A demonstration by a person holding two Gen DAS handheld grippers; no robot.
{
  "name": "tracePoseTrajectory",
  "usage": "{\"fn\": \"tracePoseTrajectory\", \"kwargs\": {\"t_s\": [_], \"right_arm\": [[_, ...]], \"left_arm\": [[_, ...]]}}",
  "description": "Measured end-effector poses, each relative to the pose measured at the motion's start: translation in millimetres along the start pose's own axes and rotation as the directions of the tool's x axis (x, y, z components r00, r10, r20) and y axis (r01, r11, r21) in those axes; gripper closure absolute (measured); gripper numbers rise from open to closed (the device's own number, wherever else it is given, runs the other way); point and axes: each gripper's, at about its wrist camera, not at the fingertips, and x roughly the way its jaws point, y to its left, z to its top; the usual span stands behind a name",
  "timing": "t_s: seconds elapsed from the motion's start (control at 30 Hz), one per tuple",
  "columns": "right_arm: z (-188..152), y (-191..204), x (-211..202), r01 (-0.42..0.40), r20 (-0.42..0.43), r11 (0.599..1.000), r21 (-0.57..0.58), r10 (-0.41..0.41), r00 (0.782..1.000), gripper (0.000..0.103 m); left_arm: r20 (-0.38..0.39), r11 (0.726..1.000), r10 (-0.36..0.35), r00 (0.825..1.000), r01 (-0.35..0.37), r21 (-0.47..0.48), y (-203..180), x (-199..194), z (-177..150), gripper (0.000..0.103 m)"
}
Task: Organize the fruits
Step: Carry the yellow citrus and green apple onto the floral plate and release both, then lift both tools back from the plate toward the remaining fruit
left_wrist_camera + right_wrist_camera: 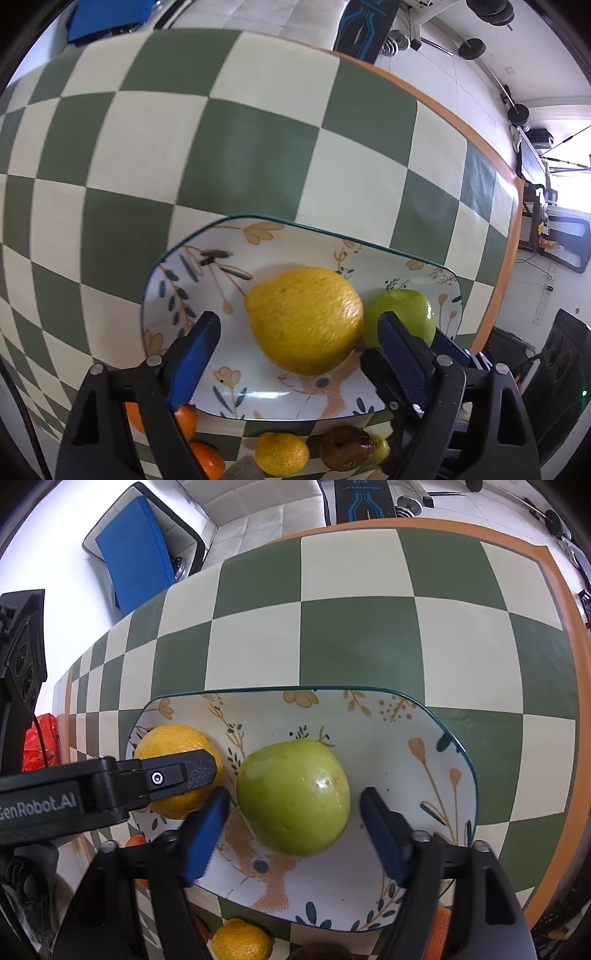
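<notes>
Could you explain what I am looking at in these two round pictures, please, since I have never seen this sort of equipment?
There is no robot: a person holds a two-finger gripper in each hand, and each carries a fisheye camera looking forward along its fingers. One picture comes from the left gripper, the other from the right gripper. Both are open and hold nothing. Below them, on a green and cream checkered table, sits a flowered plate holding a large yellow fruit and a green apple. Nearer the camera, off the plate, lie oranges, a smaller yellow fruit and a brown pear.
</notes>
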Motion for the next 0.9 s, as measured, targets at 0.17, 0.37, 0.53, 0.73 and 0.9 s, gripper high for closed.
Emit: {"fn": "tracePoseTrajectory", "kwargs": {"t_s": [0.17, 0.37, 0.53, 0.73, 0.9], "right_arm": [[-7.3, 0.2, -13.0, 0.023, 0.012, 0.999, 0.026, -0.023, 1.000, 0.010], [-35.9, 2.8, -32.7, 0.144, 0.033, 0.989, 0.021, -0.144, 0.989, 0.008], [-60.1, 2.2, -49.7, 0.200, 0.066, 0.979, 0.040, -0.202, 0.977, 0.008], [-90.6, 6.3, -82.4, 0.218, 0.132, 0.974, 0.059, -0.224, 0.966, 0.008], [-112.3, 10.8, -117.5, 0.237, 0.187, 0.969, 0.066, -0.245, 0.951, 0.008]], "left_arm": [[0.092, 0.997, 0.068, 0.993, -0.071, 0.029, 3.0, -22.5, -11.2, 0.016], [0.244, 0.968, 0.213, 0.946, -0.238, 0.077, 5.3, -49.2, -44.9, 0.016], [0.313, 0.956, 0.243, 0.918, -0.282, 0.086, 13.5, -63.6, -77.2, 0.016], [0.378, 0.953, 0.235, 0.896, -0.288, 0.092, 10.0, -85.6, -113.3, 0.016], [0.430, 0.953, 0.208, 0.878, -0.281, 0.114, 8.8, -111.3, -146.9, 0.016]]}}
